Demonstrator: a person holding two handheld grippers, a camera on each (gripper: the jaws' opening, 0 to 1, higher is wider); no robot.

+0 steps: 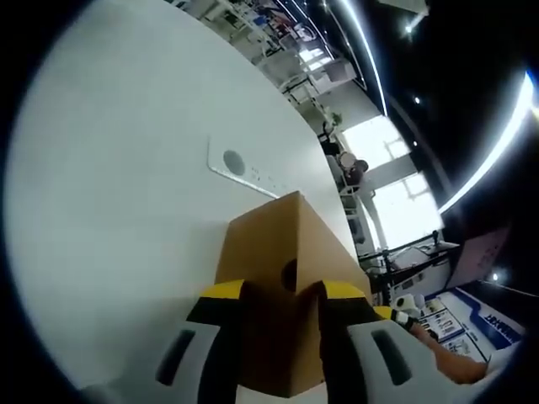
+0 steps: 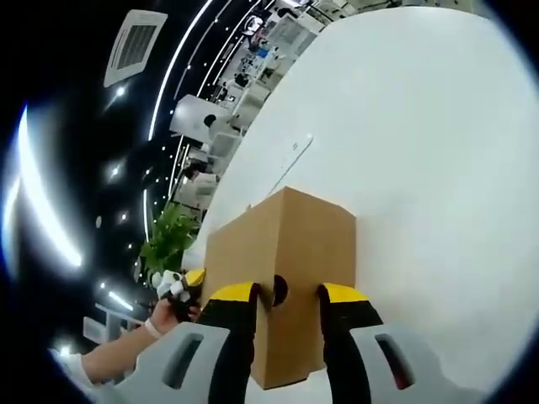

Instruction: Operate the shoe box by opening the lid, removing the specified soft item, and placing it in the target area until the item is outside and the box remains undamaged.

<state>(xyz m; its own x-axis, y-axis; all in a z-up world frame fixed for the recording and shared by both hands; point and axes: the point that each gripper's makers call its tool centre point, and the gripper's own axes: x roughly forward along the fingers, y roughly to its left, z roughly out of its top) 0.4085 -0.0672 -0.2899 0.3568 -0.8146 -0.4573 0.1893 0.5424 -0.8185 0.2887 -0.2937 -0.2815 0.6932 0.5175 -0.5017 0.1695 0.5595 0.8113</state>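
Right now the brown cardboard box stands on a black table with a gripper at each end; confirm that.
Not quite: the table is white, not black, as the left gripper view shows. The brown cardboard box does stand on it, with the left gripper and the right gripper at opposite ends.

I see a white table [image 1: 126, 185] bearing a flat white panel [image 1: 244, 171], a leafy green plant [image 2: 168, 240], bright windows [image 1: 396, 181], and a ceiling vent [image 2: 135, 42].
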